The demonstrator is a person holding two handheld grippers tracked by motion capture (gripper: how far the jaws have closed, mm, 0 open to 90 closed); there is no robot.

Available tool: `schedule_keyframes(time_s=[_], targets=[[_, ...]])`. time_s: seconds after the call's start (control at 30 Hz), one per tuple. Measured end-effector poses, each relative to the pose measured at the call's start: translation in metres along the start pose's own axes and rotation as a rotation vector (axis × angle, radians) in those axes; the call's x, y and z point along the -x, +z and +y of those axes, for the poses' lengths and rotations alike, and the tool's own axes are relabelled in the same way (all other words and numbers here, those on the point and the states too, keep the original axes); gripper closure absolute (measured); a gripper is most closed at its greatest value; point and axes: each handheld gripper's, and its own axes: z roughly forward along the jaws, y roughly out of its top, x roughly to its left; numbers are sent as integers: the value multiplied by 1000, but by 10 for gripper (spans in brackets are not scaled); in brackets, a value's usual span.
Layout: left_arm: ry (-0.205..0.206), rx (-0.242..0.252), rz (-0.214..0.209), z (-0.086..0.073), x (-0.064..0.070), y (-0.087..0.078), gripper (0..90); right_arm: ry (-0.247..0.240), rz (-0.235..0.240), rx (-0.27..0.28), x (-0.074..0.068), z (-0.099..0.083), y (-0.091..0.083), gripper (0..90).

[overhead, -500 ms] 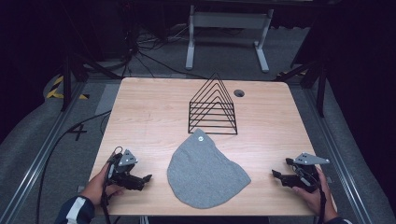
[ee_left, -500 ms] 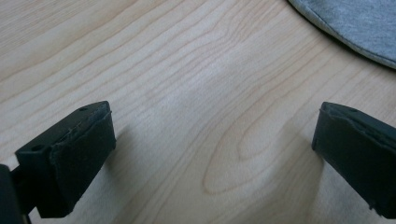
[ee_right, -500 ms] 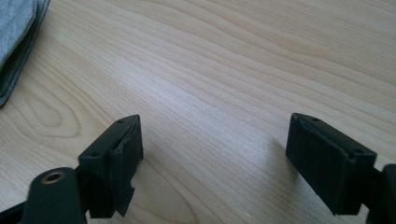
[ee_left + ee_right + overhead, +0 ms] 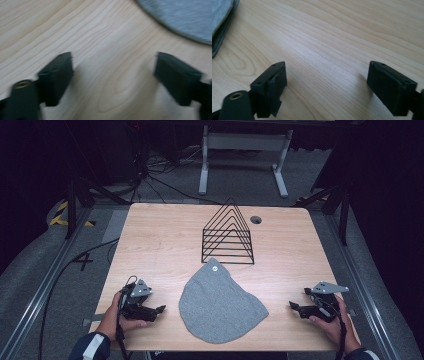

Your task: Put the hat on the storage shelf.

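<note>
Lying flat near the front middle of the wooden desk (image 4: 165,240): a grey cloth (image 4: 220,302), rounded at the front and narrowing to a point toward the back, with a small pale round tag (image 4: 213,268) near that point. Standing just behind the point, apart from it: a black wire rack (image 4: 227,234) of nested triangular frames. Sitting near the rack's right rear corner: a dark round hole (image 4: 256,219) in the desk.

Resting low at the front left, held in a hand (image 4: 117,317): the left gripper (image 4: 159,310), pointing toward the cloth's left edge but staying clear of it, fingers (image 4: 56,75) spread wide over bare wood and gripping nothing. Showing at the upper right of the left gripper view: the cloth's curved hem.

Resting at the front right: the right gripper (image 4: 294,306), aiming at the cloth's right edge, near but not touching, fingers (image 4: 270,83) likewise standing well apart over bare wood.
</note>
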Motion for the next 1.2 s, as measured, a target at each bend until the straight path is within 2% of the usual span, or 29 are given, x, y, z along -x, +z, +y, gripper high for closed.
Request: schedule_keyframes(time_s=[0.07, 0.1, 0.13, 0.17, 0.2, 0.3, 0.37, 0.4, 0.43, 0.5, 0.57, 0.63, 0.67, 0.7, 0.73, 0.8, 0.87, 0.9, 0.93, 0.97, 1.03, 1.07, 1.2], targets=[[29, 32, -11, 10, 12, 0, 223, -18, -2, -32, 1, 8, -2, 395], [52, 49, -17, 16, 19, 0, 254, -45, -18, -31, 0, 12, -1, 379], [68, 60, -34, 22, 26, 2, 263, -58, -12, -16, -1, 18, -1, 407], [83, 70, -58, 28, 33, 4, 273, -66, 7, 3, -3, 25, -1, 450], [117, 75, -68, 37, 43, 8, 293, -86, 31, 23, -6, 33, 0, 475], [184, 86, -115, 58, 70, 22, 338, -165, 83, 66, -20, 64, 7, 568], [224, 93, -153, 72, 88, 32, 367, -204, 115, 82, -30, 85, 18, 655], [238, 98, -176, 77, 95, 36, 392, -217, 148, 87, -36, 95, 24, 676], [265, 85, -196, 84, 104, 42, 416, -227, 172, 91, -41, 102, 30, 705], [307, 77, -240, 94, 121, 55, 449, -283, 199, 80, -57, 119, 48, 744], [349, 43, -257, 100, 139, 71, 468, -320, 250, 68, -74, 132, 69, 775], [350, 33, -285, 102, 148, 82, 505, -337, 269, 64, -86, 140, 84, 798], [360, 18, -289, 102, 150, 85, 509, -351, 299, 55, -95, 144, 94, 817], [347, 34, -316, 102, 151, 87, 518, -362, 314, 46, -100, 146, 99, 823], [358, 39, -313, 102, 151, 87, 531, -378, 320, 31, -107, 147, 107, 828], [346, 32, -327, 101, 150, 87, 540, -390, 352, 14, -115, 148, 119, 847], [349, 33, -329, 100, 148, 86, 545, -408, 343, -7, -120, 148, 127, 851], [338, 30, -329, 99, 149, 85, 546, -410, 337, -19, -122, 147, 131, 856], [362, 30, -331, 99, 147, 84, 551, -410, 340, -18, -123, 147, 134, 868], [364, 20, -329, 99, 147, 83, 556, -391, 353, -15, -121, 147, 135, 878], [351, 12, -334, 97, 145, 81, 561, -381, 345, -21, -119, 146, 134, 891], [359, 5, -328, 96, 144, 79, 567, -378, 341, -26, -117, 146, 133, 894], [342, -7, -332, 86, 133, 69, 577, -377, 330, -43, -112, 143, 128, 898]])
